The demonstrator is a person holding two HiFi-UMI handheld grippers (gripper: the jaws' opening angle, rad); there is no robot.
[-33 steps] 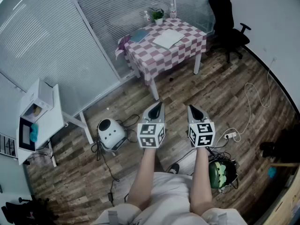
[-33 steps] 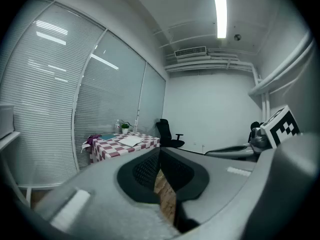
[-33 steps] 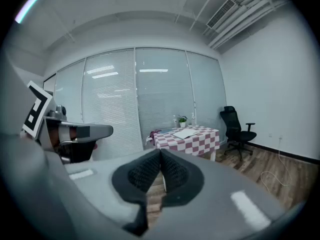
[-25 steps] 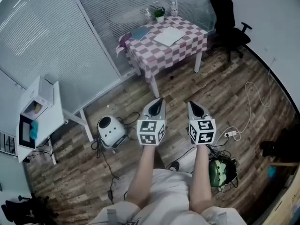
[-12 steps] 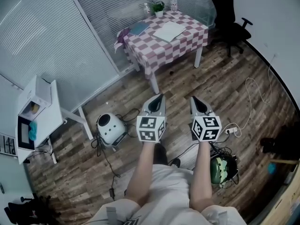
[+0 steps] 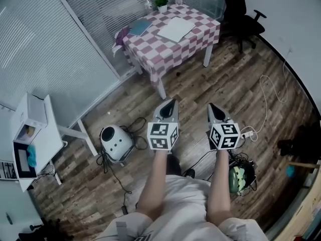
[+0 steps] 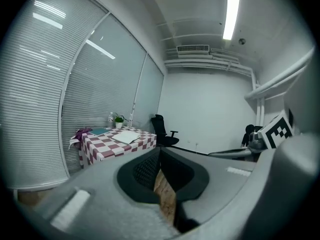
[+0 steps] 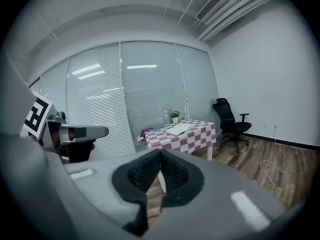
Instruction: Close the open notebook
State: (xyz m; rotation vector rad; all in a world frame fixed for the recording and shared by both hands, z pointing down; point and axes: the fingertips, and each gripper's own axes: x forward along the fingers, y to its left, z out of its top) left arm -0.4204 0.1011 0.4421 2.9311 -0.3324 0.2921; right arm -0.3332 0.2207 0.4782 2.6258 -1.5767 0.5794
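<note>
The open notebook (image 6: 176,29) lies white and flat on a checkered table (image 6: 165,49) far ahead across the room; it also shows small in the left gripper view (image 7: 126,136) and the right gripper view (image 8: 179,129). My left gripper (image 6: 169,103) and right gripper (image 6: 212,107) are held side by side over the wooden floor, well short of the table. Both are shut with nothing between their jaws, seen in the left gripper view (image 7: 160,151) and the right gripper view (image 8: 160,153).
A blue book (image 6: 140,27), a purple cloth (image 6: 122,33) and a potted plant (image 6: 161,3) share the table. A black office chair (image 6: 241,14) stands to its right. On the floor are a white round device (image 6: 114,141), cables (image 6: 266,104) and a green helmet (image 6: 238,179). A white cabinet (image 6: 31,134) is at left.
Both grippers and the head view have advanced toward the table; the table sits higher and slightly left in the head view. Jaws stayed shut.
</note>
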